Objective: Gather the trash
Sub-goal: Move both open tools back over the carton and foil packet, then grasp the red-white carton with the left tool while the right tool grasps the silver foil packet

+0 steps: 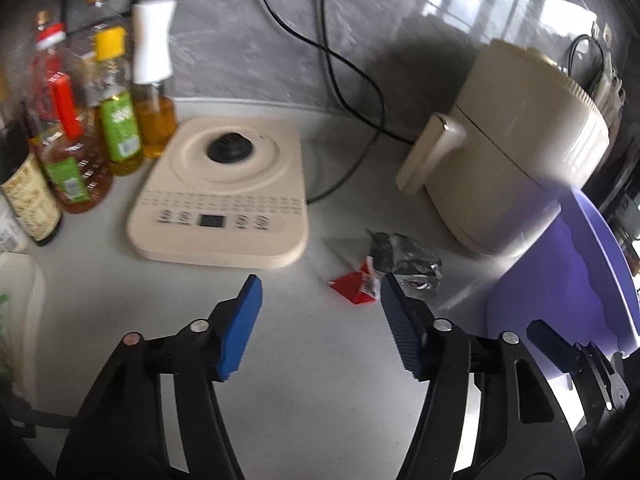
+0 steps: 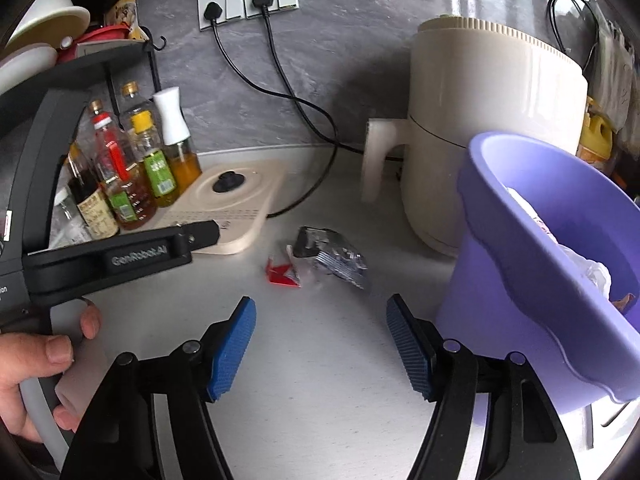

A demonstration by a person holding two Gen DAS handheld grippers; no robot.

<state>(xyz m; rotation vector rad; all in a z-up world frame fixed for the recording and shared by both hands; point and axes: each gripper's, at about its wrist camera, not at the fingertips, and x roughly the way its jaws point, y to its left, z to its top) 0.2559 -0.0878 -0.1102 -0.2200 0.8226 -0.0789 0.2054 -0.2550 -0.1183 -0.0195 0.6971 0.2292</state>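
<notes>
Jaws of the left gripper (image 1: 320,304) are standing open with nothing between them, pointing down at the table (image 1: 320,380); in the left wrist view a red wrapper (image 1: 352,286) and a crumpled foil wrapper (image 1: 404,260) are lying touching each other at about one o'clock from the blue pads, and the purple bin (image 1: 580,280) is sitting at three o'clock. In the right wrist view the right gripper (image 2: 321,316) is likewise hanging open and empty, the same trash lying at twelve o'clock and the bin at two o'clock. The approach step seems to be underway; next, one gripper needs to straddle a wrapper and close.
</notes>
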